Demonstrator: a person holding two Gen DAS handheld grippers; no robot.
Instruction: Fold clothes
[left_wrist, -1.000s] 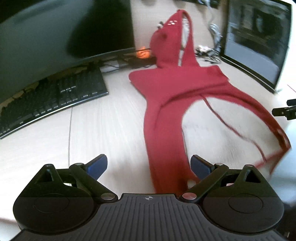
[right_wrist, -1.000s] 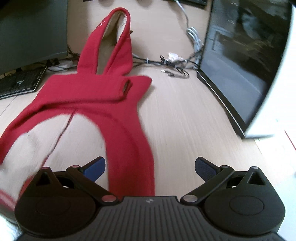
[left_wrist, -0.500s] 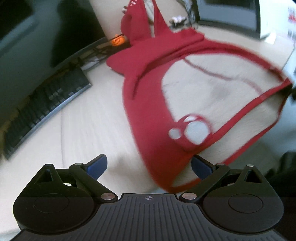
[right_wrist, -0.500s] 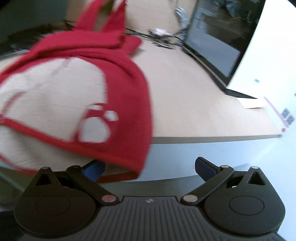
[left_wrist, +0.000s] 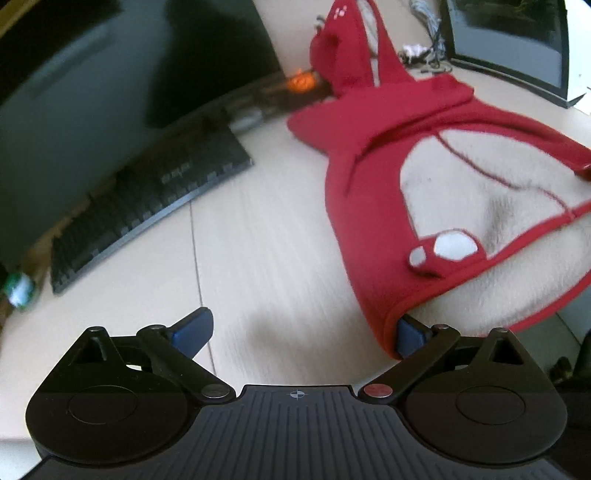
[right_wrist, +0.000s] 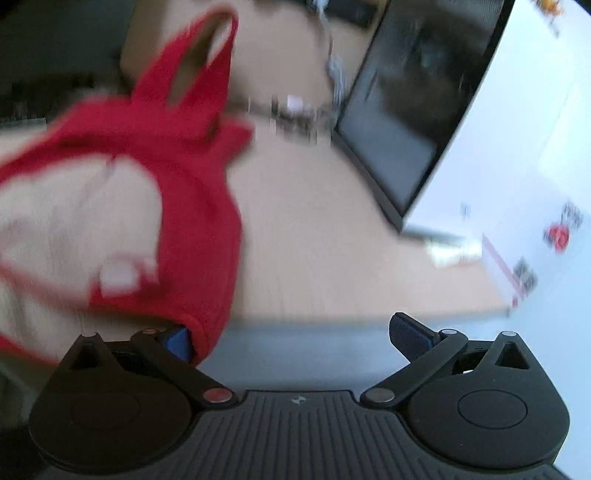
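A red hooded garment with a cream fleece lining (left_wrist: 369, 192) lies on the wooden desk, hood toward the back, lining up. Its near hem hangs over the front edge. My left gripper (left_wrist: 303, 332) is open; the hem's left corner drapes over its right fingertip (left_wrist: 410, 334). In the right wrist view the garment (right_wrist: 192, 199) is blurred at left. My right gripper (right_wrist: 291, 338) is open; the hem's right corner drapes over its left fingertip (right_wrist: 177, 341). Neither jaw pair clamps the cloth.
A black keyboard (left_wrist: 147, 199) and a dark monitor (left_wrist: 122, 74) stand at the left. A second monitor (right_wrist: 417, 110) stands at the right with cables (right_wrist: 295, 114) behind it. The desk's front edge (right_wrist: 351, 317) runs just before my right gripper. A white wall or cabinet (right_wrist: 524, 147) is at far right.
The garment was drawn toward the desk's front edge and spread open, lining up. Both grippers dropped back to the hem corners. The right view swung and is blurred.
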